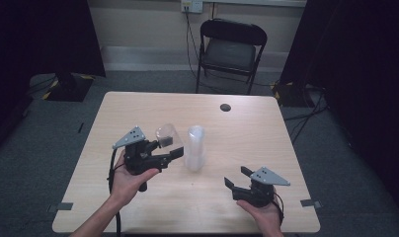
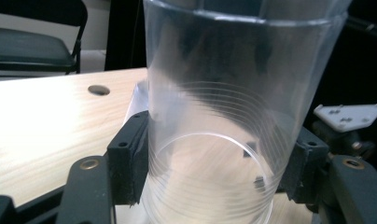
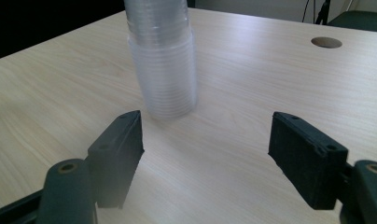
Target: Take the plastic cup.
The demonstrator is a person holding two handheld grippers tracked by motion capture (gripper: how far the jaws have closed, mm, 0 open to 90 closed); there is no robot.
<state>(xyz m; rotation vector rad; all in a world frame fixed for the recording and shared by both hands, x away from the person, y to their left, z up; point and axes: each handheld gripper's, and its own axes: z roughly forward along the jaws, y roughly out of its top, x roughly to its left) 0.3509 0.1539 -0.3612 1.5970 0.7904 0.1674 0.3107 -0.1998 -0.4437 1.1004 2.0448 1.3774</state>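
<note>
Gripping a clear plastic cup (image 1: 169, 137) between its two black padded jaws, the left claw (image 1: 172, 148) sits left of centre in the high view, with the cup tilted and raised off the pale wood-grain counter (image 1: 138, 113). In the left gripper view the cup (image 2: 224, 116) has thin, glossy, see-through walls with fine ridged rings near its round base, and the foam-like pads press on both of its sides. A tall stack of cups (image 1: 195, 148) of the same clear plastic stands upright at the middle of the counter, just right of the held cup. In the right gripper view the stack (image 3: 162, 60) rises in the upper left, its nested rims forming tight bands. The right claw (image 1: 238, 177), at the lower right of the high view, stands with its blocky jaws wide apart and nothing between them. A small round hole (image 1: 225, 107) marks the counter's far side, and a dark folding chair (image 1: 230, 52) stands beyond it.
</note>
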